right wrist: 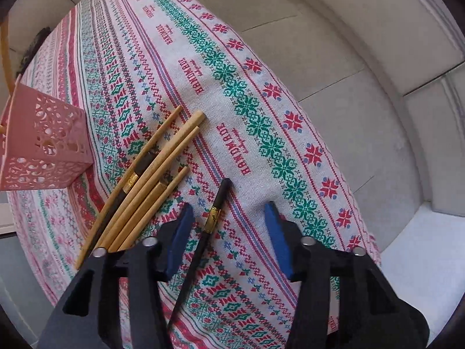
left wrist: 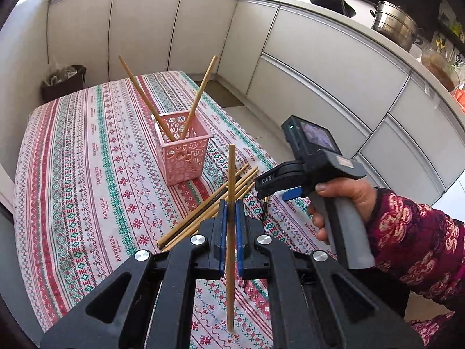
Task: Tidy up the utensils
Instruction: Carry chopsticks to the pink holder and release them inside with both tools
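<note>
- The left gripper (left wrist: pixel 231 229) is clamped on one bamboo chopstick (left wrist: pixel 231 192), its blue pads pinching the stick about midway, so the stick stands almost upright with its top above the pads and its lower end hanging free over the bench (left wrist: pixel 72 174).
- The pink basket (left wrist: pixel 183 151) sits on the patterned cloth just beyond that held stick, straight ahead of the left gripper; two chopsticks (left wrist: pixel 200 93) already lean crossed inside it.
- The held stick's long axis is close to vertical and the basket's mouth faces up, so I'd say the drop needs only a carry forward and a lowering, no big turn.
- The right gripper (right wrist: pixel 229 229) hovers with its jaws spread wide, nothing between them.
- A dark chopstick (right wrist: pixel 203 232) with a gold band lies flat on the cloth right under that gap, its length running roughly along the fingers rather than across them.
- The loose pile of chopsticks (right wrist: pixel 145 192) lies between the dark one and the basket, all pointing the same slanted way.
- The right hand is plainly the nearer one for the dark stick.
</note>
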`<state>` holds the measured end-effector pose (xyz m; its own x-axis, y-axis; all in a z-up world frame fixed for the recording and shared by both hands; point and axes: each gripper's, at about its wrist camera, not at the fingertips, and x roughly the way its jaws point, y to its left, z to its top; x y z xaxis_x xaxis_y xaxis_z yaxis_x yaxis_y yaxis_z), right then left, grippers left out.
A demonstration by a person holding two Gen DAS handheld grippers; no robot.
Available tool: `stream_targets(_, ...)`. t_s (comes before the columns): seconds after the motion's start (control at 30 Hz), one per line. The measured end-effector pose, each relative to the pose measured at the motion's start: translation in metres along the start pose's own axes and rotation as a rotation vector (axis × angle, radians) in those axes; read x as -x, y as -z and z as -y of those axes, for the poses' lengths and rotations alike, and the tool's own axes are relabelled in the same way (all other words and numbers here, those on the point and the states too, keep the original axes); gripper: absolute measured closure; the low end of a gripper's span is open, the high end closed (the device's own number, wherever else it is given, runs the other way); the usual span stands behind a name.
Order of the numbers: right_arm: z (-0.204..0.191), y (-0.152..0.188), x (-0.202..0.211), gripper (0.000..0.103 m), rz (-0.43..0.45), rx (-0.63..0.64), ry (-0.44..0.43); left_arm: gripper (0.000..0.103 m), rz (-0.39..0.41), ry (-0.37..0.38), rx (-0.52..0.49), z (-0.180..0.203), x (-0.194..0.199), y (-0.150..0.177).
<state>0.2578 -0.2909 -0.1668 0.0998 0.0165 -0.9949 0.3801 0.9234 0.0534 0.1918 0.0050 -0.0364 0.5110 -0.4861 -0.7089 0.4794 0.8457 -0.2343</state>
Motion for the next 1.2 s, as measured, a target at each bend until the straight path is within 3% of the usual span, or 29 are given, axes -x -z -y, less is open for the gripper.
stream_targets(0.07,-0.011,0.007,0.001,0.088,0.033,0.037,0.02,0.099,0.015,-0.001,0.002,-0.003,0.008,-0.002)
stream_targets(0.13,-0.013,0.013,0.002,0.092,0.052,0.04,-0.016,0.099,0.027,-0.005,0.015,-0.004,0.022,-0.002)
stream_targets(0.23,-0.004,0.028,0.006,0.096,0.084,0.03,-0.14,0.099,0.052,0.001,0.035,-0.01,0.036,-0.009)
stream_targets(0.4,0.009,0.068,0.051,0.096,0.33,0.12,-0.264,0.099,0.113,-0.004,0.051,-0.004,0.053,-0.01)
stream_targets(0.63,0.029,0.133,0.133,0.096,0.694,0.288,-0.358,0.099,0.222,-0.028,0.062,0.02,0.075,-0.011)
stream_targets(0.73,0.033,0.137,0.161,0.096,0.791,0.34,-0.383,0.099,0.245,-0.067,0.042,0.036,0.077,-0.014)
stream_targets(0.87,0.038,0.135,0.191,0.096,0.856,0.348,-0.43,0.099,0.288,-0.08,0.072,0.045,0.085,-0.02)
stream_targets(1.2,0.035,0.1,0.275,0.096,1.049,0.304,-0.539,0.099,0.424,-0.132,0.115,0.046,0.108,-0.06)
